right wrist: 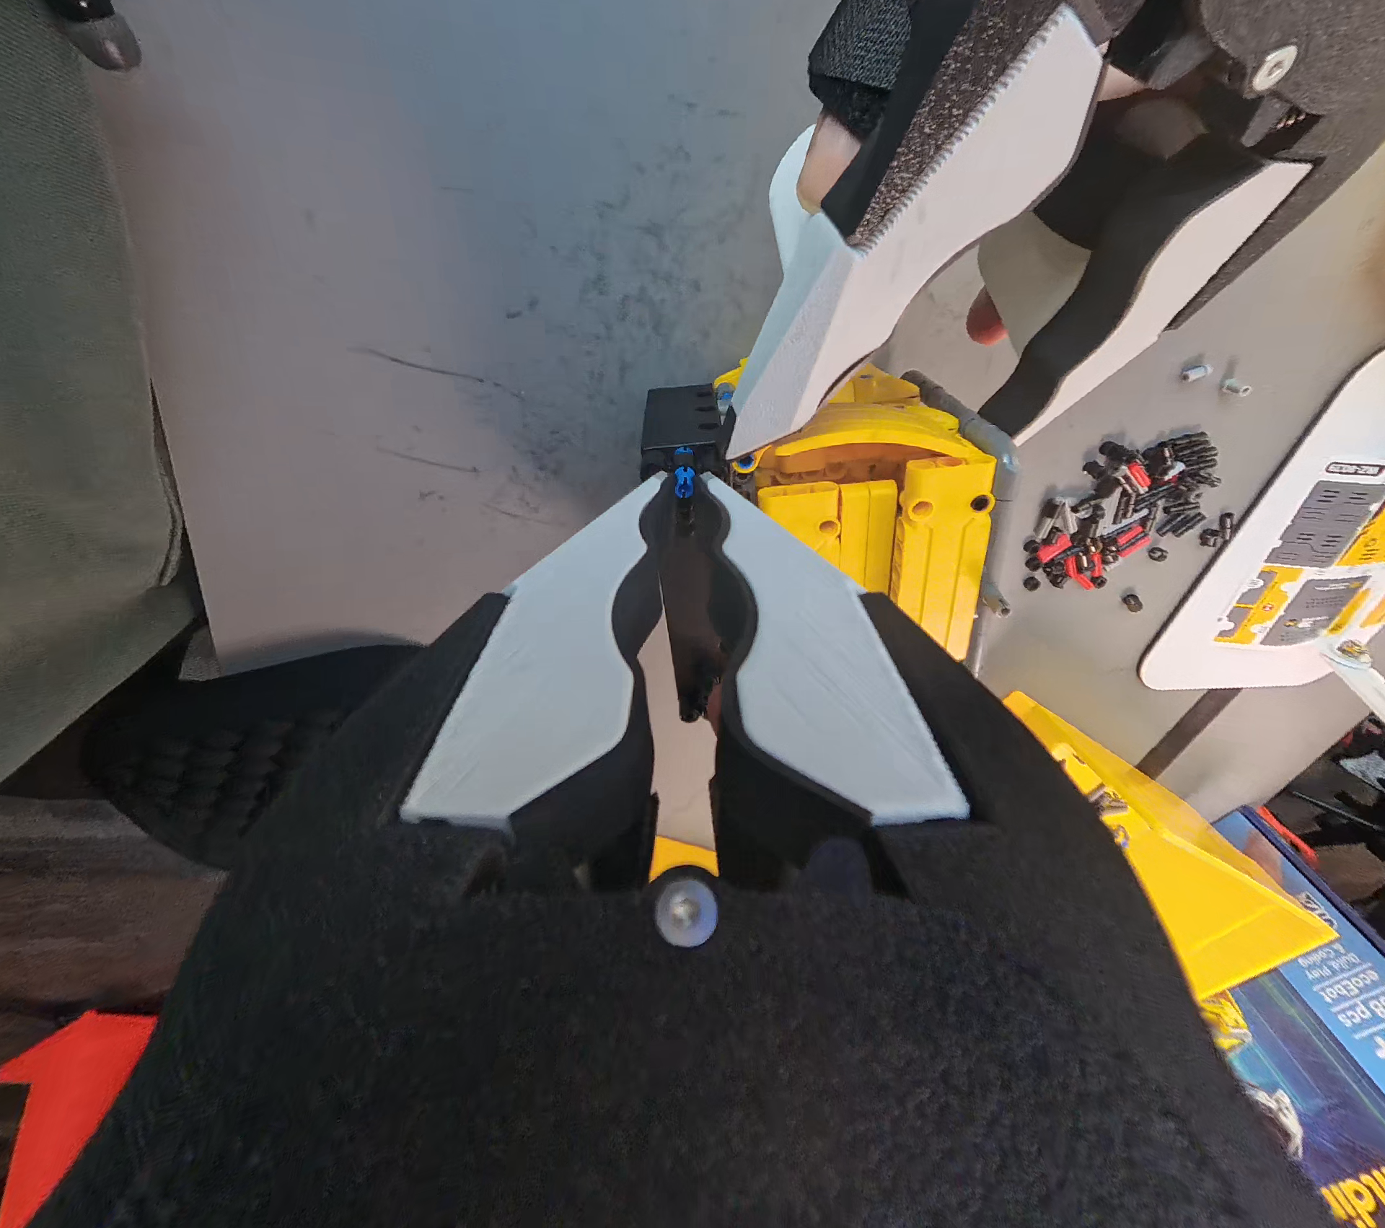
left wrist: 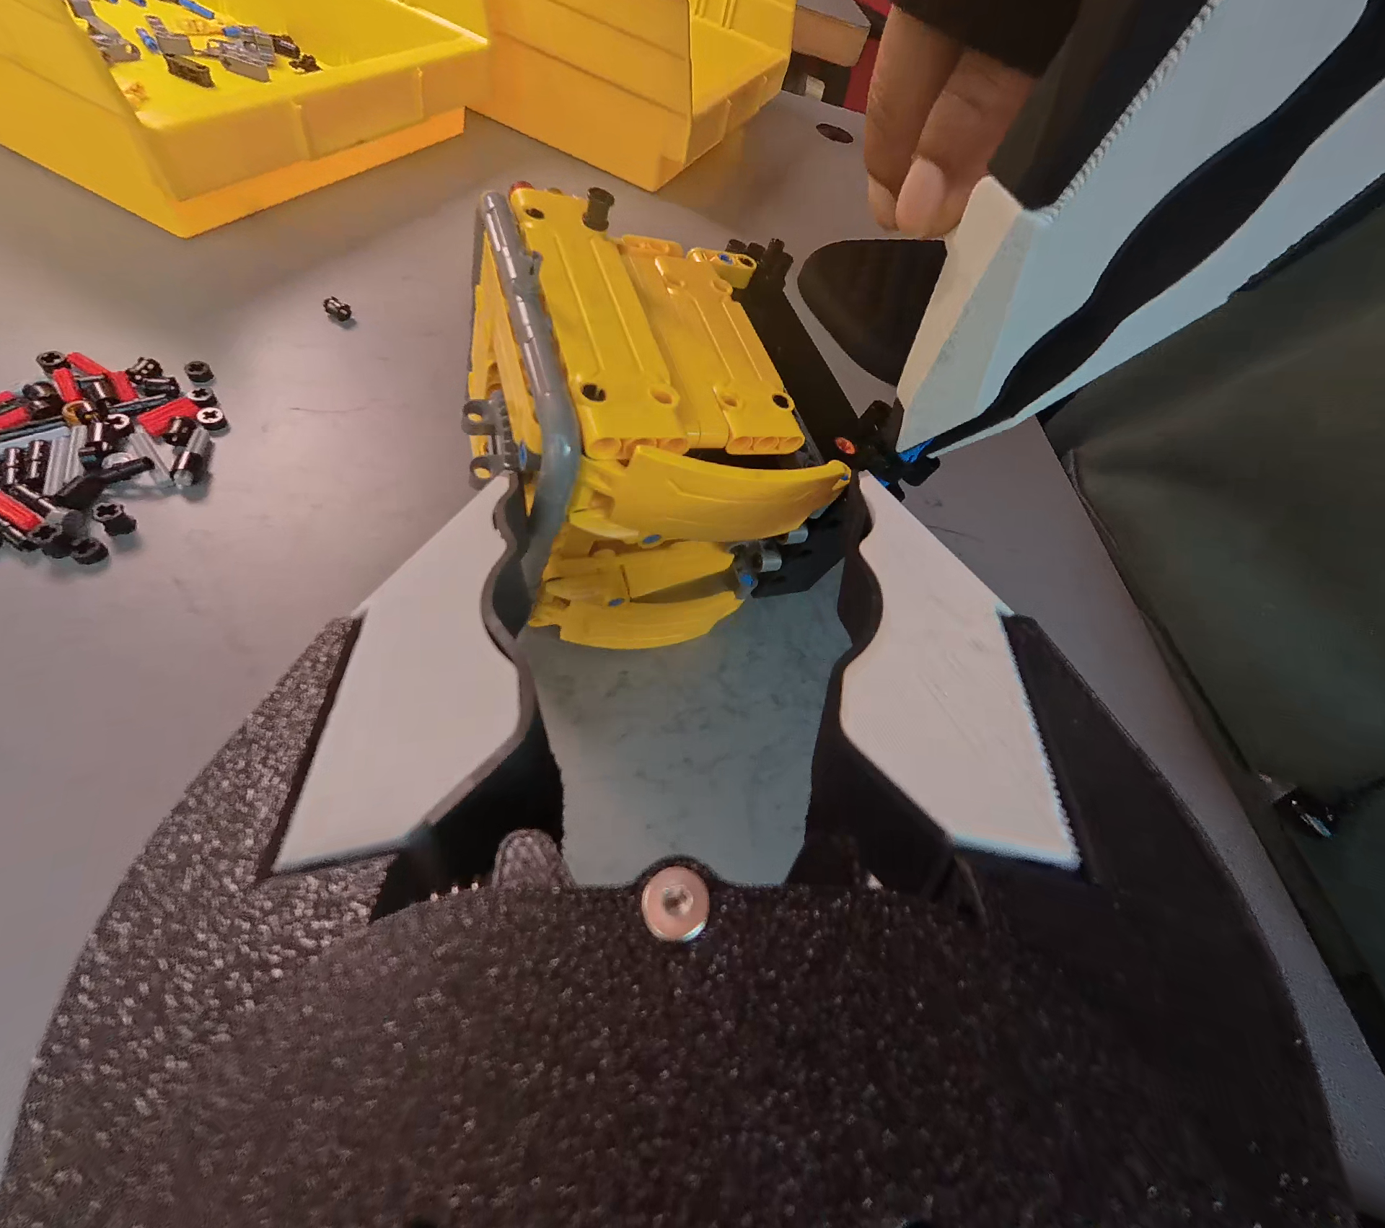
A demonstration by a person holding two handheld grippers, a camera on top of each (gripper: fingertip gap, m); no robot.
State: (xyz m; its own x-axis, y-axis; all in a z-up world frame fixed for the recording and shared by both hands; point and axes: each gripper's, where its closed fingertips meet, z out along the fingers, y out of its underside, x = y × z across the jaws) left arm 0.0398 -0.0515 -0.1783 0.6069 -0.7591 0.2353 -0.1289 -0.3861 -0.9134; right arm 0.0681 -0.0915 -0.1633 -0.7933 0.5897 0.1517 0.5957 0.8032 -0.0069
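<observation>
Your left gripper (left wrist: 682,502) clamps the yellow brick model (left wrist: 637,412) on the grey table (left wrist: 300,592) — fingers pressed against both its sides. Your right gripper (right wrist: 686,480) pinches a thin black beam (right wrist: 689,600) with a blue pin (right wrist: 682,478) at its tip, touching the model's black end block (right wrist: 678,416). Loose red-black pins (left wrist: 97,442) lie left of the model, yellow bins (left wrist: 375,30) behind it.

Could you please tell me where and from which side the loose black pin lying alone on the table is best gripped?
Probably from straight above, across the short barrel of the black pin; it lies flat on the grey table with bare surface all round.
</observation>
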